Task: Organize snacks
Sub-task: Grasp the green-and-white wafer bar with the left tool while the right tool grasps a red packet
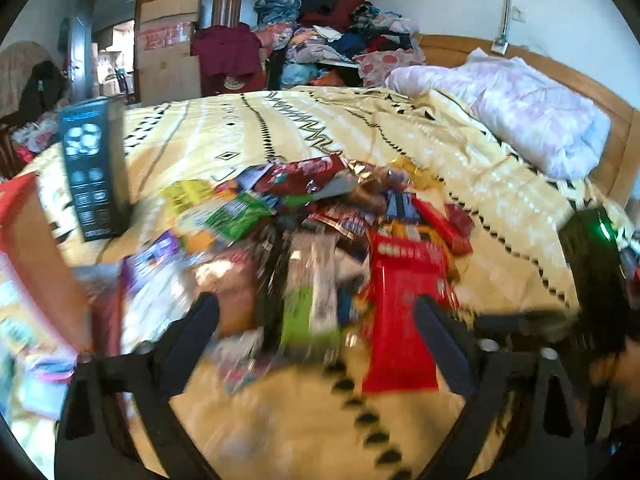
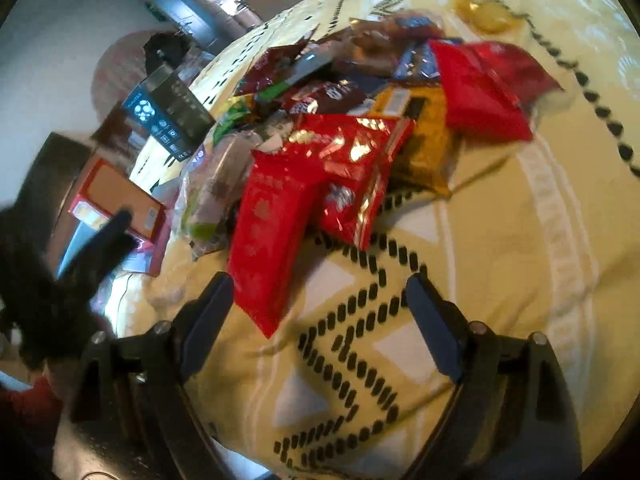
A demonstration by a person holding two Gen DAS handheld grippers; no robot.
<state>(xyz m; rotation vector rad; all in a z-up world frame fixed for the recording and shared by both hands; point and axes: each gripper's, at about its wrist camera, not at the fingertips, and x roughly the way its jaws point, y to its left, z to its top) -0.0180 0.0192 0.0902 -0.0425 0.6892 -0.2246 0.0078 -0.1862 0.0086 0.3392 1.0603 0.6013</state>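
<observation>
A heap of snack packets (image 1: 320, 216) lies on a cream patterned bedspread (image 1: 288, 132). My left gripper (image 1: 318, 314) is open above the near side of the heap, all blurred. A green and white packet (image 1: 308, 308) shows between its fingers, untouched, and a long red packet (image 1: 400, 320) lies by the right finger. My right gripper (image 2: 320, 292) is open low over the bedspread (image 2: 500, 240). The near corner of that long red packet (image 2: 272, 240) reaches in beside its left finger (image 2: 212, 304). A shiny red bag (image 2: 356, 172) and a yellow bag (image 2: 424, 148) lie behind it.
A dark box (image 1: 94, 168) stands upright left of the heap, with an orange-and-red box (image 2: 120, 200) near it. A folded quilt (image 1: 520, 108) and piled clothes (image 1: 332, 36) lie beyond. A black object with a green light (image 1: 596, 256) is at the right. The left gripper's dark finger (image 2: 104, 236) crosses the orange box.
</observation>
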